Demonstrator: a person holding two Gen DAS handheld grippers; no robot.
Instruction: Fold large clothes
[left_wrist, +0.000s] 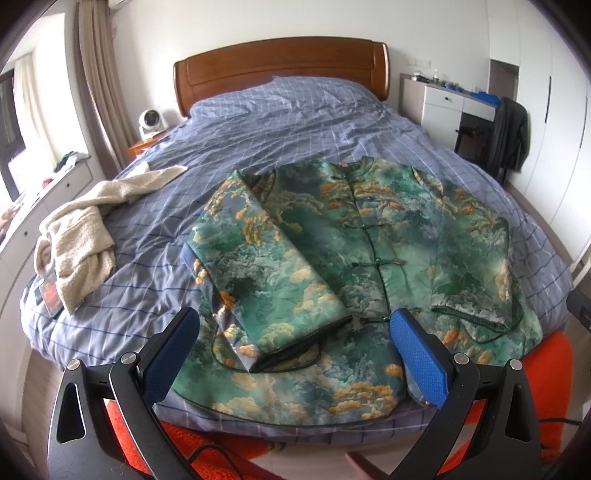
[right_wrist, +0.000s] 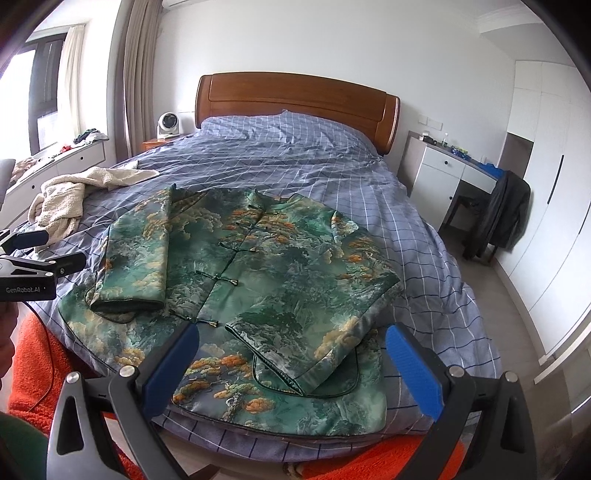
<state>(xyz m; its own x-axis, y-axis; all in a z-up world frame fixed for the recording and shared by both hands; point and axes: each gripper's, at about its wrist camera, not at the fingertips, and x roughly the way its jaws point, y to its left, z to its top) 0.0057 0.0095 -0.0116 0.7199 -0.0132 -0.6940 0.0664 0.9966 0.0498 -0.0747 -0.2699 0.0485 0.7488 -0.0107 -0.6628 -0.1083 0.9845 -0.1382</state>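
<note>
**Jacket flat on bed, both grippers spread and empty**

Left gripper (left_wrist: 295, 354) held wide apart above the jacket (left_wrist: 369, 236) hem, blue pads (left_wrist: 417, 354) clear of the cloth, nothing between them. Right gripper (right_wrist: 291, 365) likewise spread, hovering over the near hem of the jacket (right_wrist: 258, 258), gripping nothing.

Ahead of both tools: green printed jacket lying front-up on the checked bed (left_wrist: 295, 122), knot buttons fastened down the middle, collar toward the headboard (left_wrist: 280, 66). Both sleeves folded in over the body, cuffs pointing back toward the tools. Left sleeve (left_wrist: 258, 266) just ahead of the left gripper; right sleeve (right_wrist: 317, 317) just ahead of the right one.

Farther ahead and to the left, a crumpled cream towel (left_wrist: 77, 236), well apart from the jacket. Orange cloth (right_wrist: 33, 369) below the tools at the bed's near edge.
</note>
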